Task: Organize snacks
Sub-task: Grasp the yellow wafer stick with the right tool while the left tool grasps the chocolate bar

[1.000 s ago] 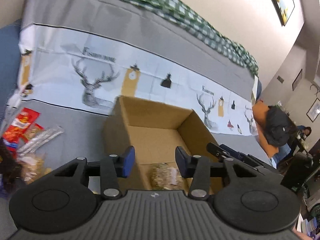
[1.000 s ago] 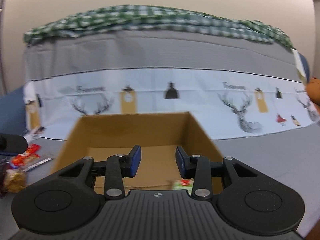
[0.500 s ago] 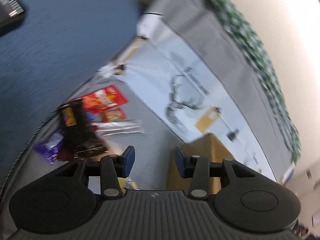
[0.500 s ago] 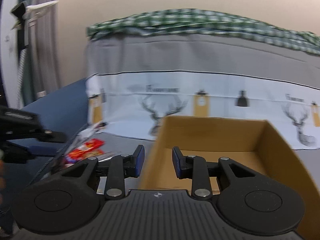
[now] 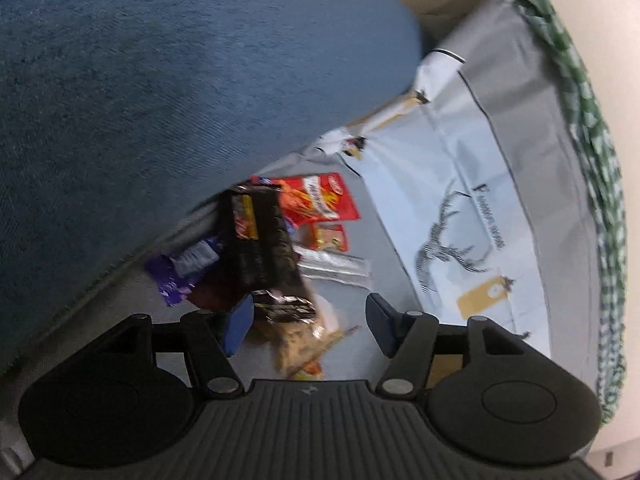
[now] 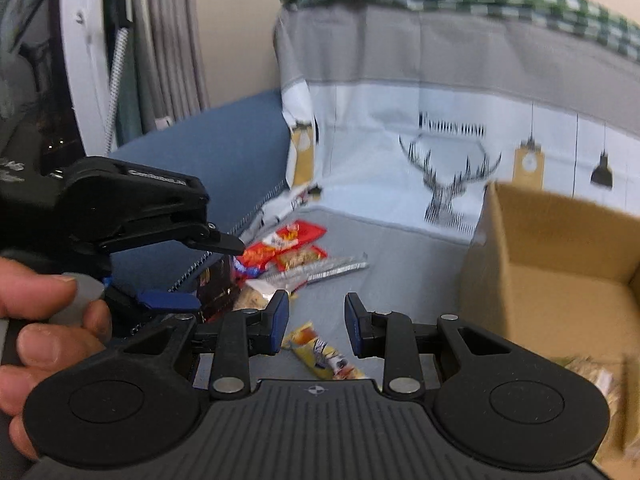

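Fingers of the person's hand wrap the handle at far left, carrying the left claw, whose jaws have just been opening and now stand spread above the snack pile, gripping nothing; a clear bag of nuts lies between them, untouched as far as I can tell. Heaped on the grey sofa cover beside the blue armrest are a red packet, a dark box and a purple wrapper. Next comes the right claw, its jaws narrowly parted and empty over a yellow wrapper. Rightmost sits the cardboard box, open, with a snack bag inside.
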Demonstrator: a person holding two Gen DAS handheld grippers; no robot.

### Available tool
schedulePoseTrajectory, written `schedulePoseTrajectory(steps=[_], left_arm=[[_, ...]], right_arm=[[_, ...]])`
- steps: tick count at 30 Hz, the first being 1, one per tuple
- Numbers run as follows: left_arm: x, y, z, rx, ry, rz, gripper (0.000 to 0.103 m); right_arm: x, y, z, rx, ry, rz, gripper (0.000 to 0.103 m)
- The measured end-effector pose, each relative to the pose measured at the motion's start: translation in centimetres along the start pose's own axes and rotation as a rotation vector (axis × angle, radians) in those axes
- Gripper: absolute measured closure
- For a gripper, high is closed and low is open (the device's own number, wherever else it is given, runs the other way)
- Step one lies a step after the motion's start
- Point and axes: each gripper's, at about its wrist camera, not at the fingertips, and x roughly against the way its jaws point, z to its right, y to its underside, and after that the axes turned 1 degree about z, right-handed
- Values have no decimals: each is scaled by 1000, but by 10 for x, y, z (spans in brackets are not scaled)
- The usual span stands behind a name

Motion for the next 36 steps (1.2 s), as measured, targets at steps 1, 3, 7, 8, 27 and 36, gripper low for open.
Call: schedulePoseTrajectory(steps=[1,3,7,8,27,36], left_arm=[[-1,-1,-1,7,-12,6,33],[-3,-3,-4,17,-36,17,30],[-15,-7,-10,51,-82,5,27],[-18,-8,-12,61,-83,0,27],[-34,-9,-6,-102,-111,-112,60],[-18,6,-7,-222,-55,-247,60]], right_arm=[[-7,0,0,-9,1,-21,69],[-21,3,-1,-16,7,-86,68],[-44,12,-5,-11,33,-183,60],[-48,15,-6,0,45,-197,57],[-80,42,-5,51,86,-349,75],[-62,38,-8,3,35,-322,81]])
